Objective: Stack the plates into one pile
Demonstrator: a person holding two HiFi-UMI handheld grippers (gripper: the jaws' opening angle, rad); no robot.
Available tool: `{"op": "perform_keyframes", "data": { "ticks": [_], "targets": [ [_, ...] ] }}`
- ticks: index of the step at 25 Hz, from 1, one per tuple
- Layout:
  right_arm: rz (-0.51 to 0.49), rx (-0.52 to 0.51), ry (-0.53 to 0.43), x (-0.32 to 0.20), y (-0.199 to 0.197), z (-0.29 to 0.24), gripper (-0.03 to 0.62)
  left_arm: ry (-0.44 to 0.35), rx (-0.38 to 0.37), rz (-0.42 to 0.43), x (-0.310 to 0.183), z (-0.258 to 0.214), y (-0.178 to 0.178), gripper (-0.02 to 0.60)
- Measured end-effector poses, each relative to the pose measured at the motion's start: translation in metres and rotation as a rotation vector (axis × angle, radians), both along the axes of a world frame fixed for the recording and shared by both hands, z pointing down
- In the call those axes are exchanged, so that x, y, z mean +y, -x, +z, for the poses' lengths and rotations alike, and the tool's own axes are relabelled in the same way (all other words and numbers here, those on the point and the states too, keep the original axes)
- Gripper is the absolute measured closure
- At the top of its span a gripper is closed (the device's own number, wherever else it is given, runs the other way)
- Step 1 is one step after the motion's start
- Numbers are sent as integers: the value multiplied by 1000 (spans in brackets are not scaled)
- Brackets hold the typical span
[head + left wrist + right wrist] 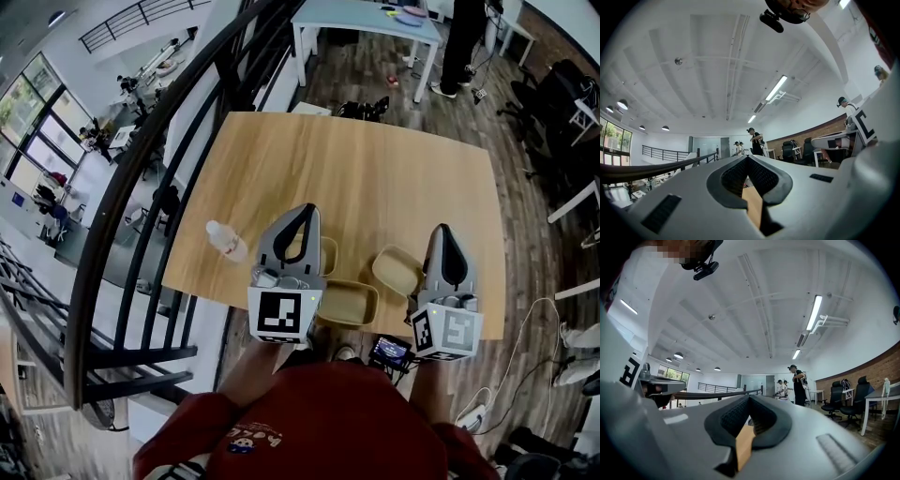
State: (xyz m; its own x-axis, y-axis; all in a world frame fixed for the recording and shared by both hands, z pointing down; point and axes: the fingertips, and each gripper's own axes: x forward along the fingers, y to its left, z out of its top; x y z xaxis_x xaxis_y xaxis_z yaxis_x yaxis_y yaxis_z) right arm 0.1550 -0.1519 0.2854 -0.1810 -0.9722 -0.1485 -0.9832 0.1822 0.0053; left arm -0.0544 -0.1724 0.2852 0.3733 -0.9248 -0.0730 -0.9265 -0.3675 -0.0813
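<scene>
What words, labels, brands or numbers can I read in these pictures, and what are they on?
No text here reads clearly.
Small print on the person's red sweatshirt: too small and blurred to read.
White cube on the left gripper, white cube on the right gripper: black square patterns, no words.

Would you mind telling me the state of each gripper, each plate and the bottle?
left gripper: fingers shut, empty.
right gripper: fingers shut, empty.
left plate: flat on the table, unstacked, partly behind the left gripper.
middle plate: flat, unstacked.
right plate: flat, unstacked.
bottle: apparently lying on its side.
</scene>
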Motion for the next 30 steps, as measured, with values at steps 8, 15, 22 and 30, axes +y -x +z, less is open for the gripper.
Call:
{"op": "perform_keyframes", "data": {
  "ticks": [8, 15, 22, 30],
  "targets": [
    [-26, -18, 135, -3, 2, 52, 583, 104, -13, 8, -1, 49, -1, 575],
    [-50, -60, 281, 3, 6, 104, 583, 219, -22, 39, 9, 99, -3, 575],
    [-60, -121, 436, 14, 9, 162, 554, 396, -94, 50, 24, 167, -1, 575],
    [-57, -127, 634, 31, 16, 228, 543, 564, -111, 62, 44, 227, 0, 574]
  ]
}}
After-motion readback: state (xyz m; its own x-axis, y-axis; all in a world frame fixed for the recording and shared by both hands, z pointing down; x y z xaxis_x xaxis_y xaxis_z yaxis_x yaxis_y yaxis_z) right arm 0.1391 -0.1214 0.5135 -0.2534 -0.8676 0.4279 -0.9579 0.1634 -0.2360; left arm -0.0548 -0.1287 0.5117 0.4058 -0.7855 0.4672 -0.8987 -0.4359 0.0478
